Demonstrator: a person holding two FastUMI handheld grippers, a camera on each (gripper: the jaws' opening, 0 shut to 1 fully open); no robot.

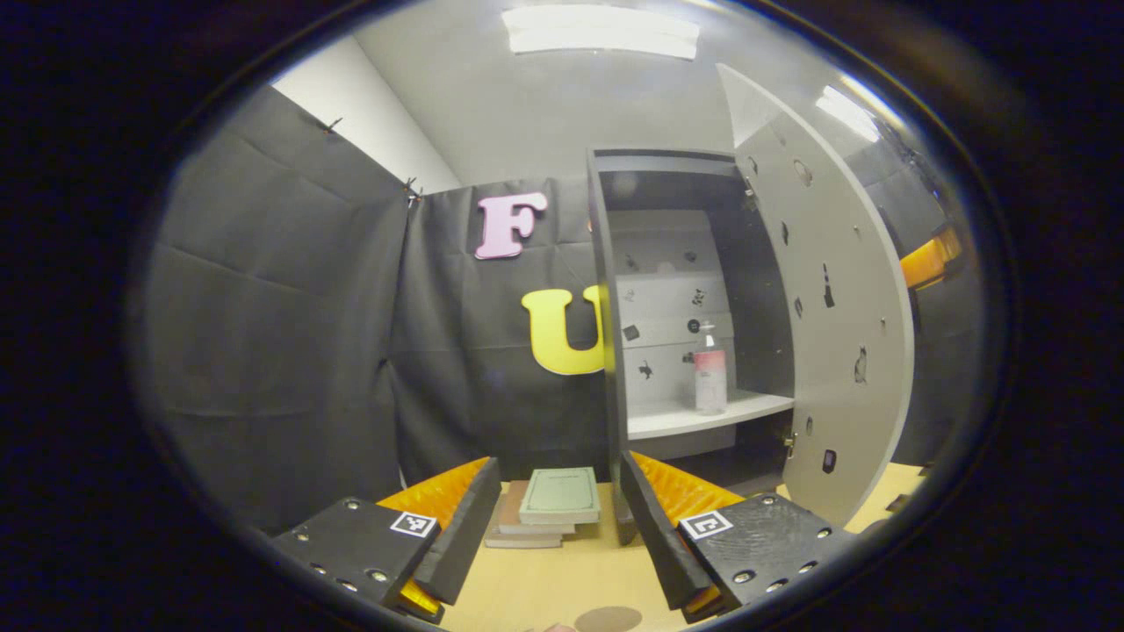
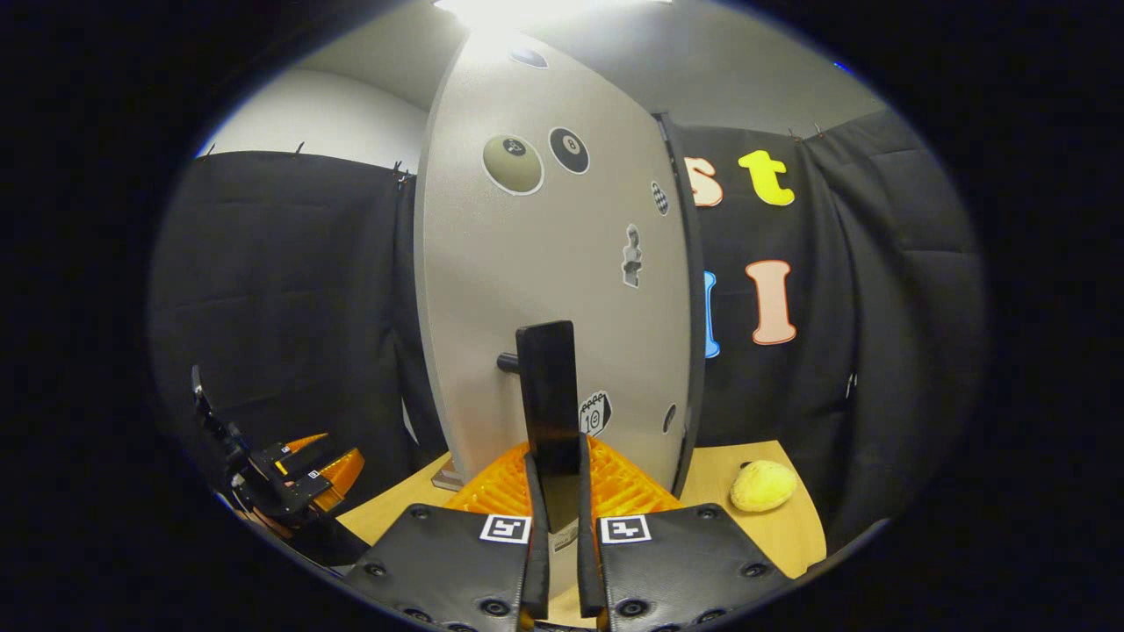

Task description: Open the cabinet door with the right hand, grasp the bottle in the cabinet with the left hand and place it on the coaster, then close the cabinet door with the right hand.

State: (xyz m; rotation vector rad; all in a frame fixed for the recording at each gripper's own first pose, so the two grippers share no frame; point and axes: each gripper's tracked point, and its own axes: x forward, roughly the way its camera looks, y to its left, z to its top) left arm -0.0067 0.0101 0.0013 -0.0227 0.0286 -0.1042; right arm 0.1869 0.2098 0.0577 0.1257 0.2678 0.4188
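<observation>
Right gripper (image 2: 562,491) clamps the door handle (image 2: 546,412); we advance the wide-open left gripper (image 1: 558,518) squarely toward the bottle (image 1: 709,370)

Books (image 1: 553,505), coaster (image 1: 608,619) on wooden table (image 1: 562,579)

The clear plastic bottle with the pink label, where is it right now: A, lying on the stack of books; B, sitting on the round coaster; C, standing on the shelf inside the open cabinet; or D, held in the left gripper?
C: the clear plastic bottle stands upright on the white shelf inside the open grey cabinet.
</observation>
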